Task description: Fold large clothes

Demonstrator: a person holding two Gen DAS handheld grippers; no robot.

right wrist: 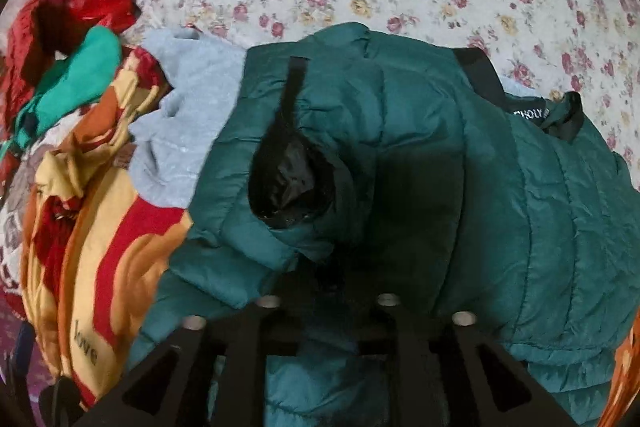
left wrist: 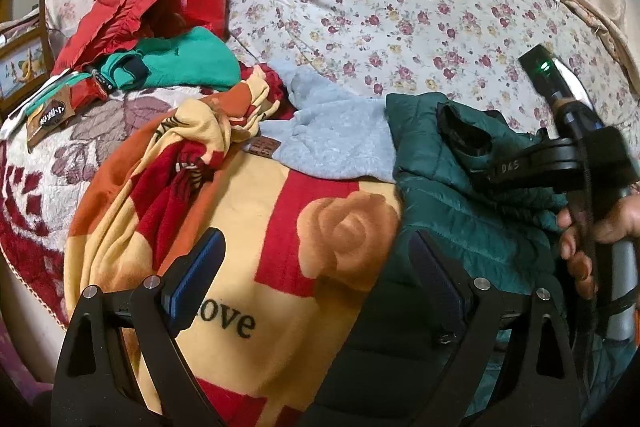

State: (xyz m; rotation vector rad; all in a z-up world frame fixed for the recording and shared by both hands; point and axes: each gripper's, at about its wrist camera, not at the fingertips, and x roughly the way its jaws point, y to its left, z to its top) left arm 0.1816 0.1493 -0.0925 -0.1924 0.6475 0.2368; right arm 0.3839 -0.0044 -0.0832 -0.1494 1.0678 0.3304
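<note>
From the left wrist camera, the left gripper (left wrist: 316,279) is seen with its jaws wide apart and nothing between them, poised above a yellow, red and orange plush blanket printed with a rose and the word "love" (left wrist: 256,227). To its right a dark green quilted puffer jacket (left wrist: 472,211) is spread on the bed, whose sheet is a pale floral print (left wrist: 400,11). A grey fleece garment (left wrist: 336,135) is partly covered by the jacket's left edge. Farther back, a bright green garment (left wrist: 188,63) and a red ruffled garment (left wrist: 120,7) are piled together. At the right edge, the right gripper (left wrist: 464,131) is held by a hand (left wrist: 592,239) over the jacket.

From the right wrist camera, the jacket (right wrist: 440,187) fills the middle, its black-lined sleeve opening (right wrist: 292,183) facing up. The right gripper's fingertips are lost in shadow against the dark fabric, so it cannot be told whether the jaws are parted or pinching cloth.
</note>
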